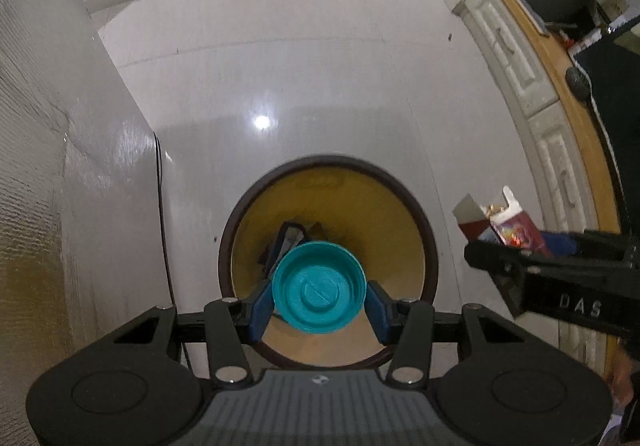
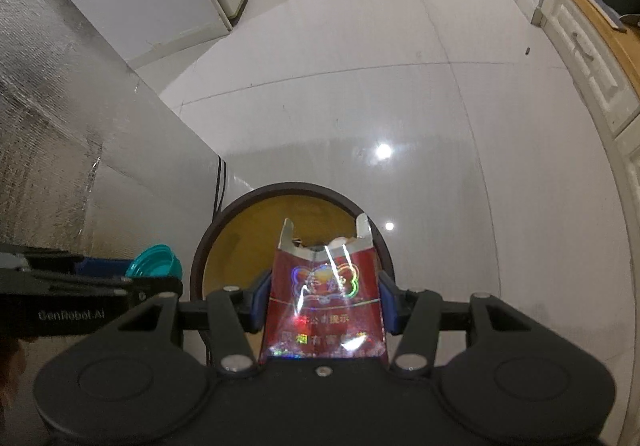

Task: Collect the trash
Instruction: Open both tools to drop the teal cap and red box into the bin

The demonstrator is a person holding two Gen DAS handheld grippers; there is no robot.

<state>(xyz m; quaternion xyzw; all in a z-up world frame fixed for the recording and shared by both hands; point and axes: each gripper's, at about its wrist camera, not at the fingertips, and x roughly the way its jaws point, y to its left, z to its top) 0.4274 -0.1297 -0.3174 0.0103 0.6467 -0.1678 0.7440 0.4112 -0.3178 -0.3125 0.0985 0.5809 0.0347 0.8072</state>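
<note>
Left gripper (image 1: 319, 296) clamps a teal lid (image 1: 319, 287), right gripper (image 2: 322, 296) a red carton (image 2: 323, 300); both directly above the bin (image 1: 428, 246).

A glossy pale tiled floor (image 1: 304, 58) carries a round dark-rimmed bin (image 1: 430, 246) with a yellow inside, standing beside a white cabinet (image 1: 100, 150). A small dark speck (image 1: 450, 37) lies apart.

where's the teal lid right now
The teal lid sits centre-low in the left wrist view, clamped in the left gripper above the open bin, with the red packet to its right.
</note>
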